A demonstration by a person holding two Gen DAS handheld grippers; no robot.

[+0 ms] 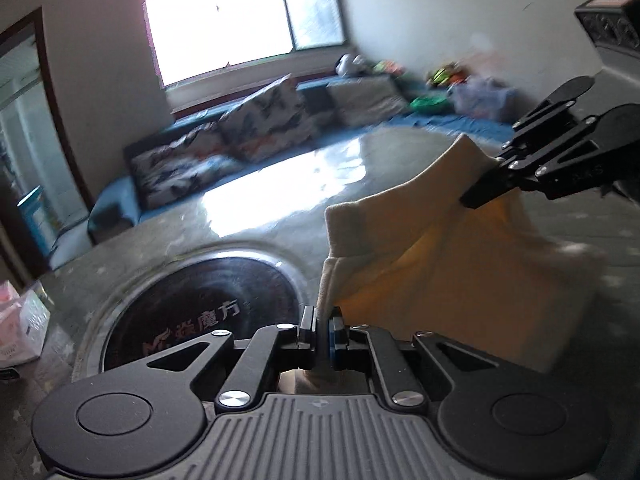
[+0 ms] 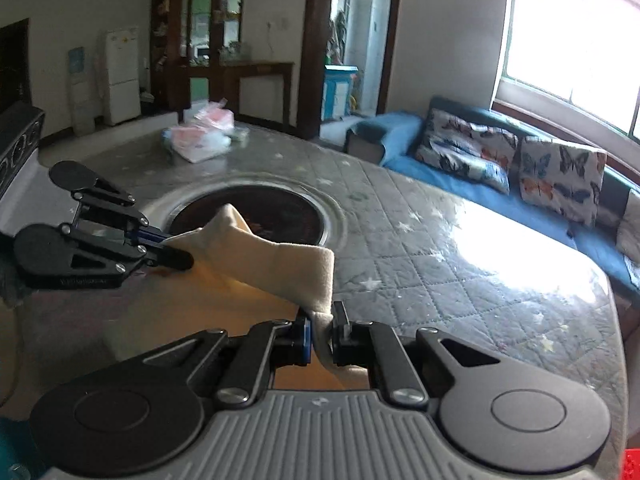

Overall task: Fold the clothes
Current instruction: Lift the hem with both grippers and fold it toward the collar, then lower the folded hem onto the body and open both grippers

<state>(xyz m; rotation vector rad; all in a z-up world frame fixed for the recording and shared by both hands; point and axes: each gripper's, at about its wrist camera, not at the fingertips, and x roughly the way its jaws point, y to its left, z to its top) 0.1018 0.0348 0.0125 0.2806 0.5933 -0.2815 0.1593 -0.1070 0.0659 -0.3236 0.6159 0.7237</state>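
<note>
Holding a cream-coloured garment (image 1: 420, 248) stretched between our two grippers, we have it lifted above a round table (image 2: 460, 248) covered in a grey quilted cloth with pale stars. Our left gripper (image 1: 323, 334) has its fingers clenched on one folded edge of the fabric, which rises from between them. Our right gripper (image 2: 320, 338) has its fingers clamped on the other edge in the same way. In the left wrist view the right gripper enters from the right side, pinching the far end of the cloth; in the right wrist view the left gripper enters from the left, doing likewise. The garment sags a little between the two grips, and its inner side looks warmer, almost orange. Beneath it, set into the middle of the table, lies a dark round panel (image 1: 208, 304) with a metal rim and printed lettering. A plastic bag (image 2: 204, 136) with pink and white contents sits at the table's far edge. Beyond, a blue sofa (image 2: 404, 136) with butterfly-patterned cushions (image 2: 560, 176) stands under a bright window (image 1: 240, 12).
</note>
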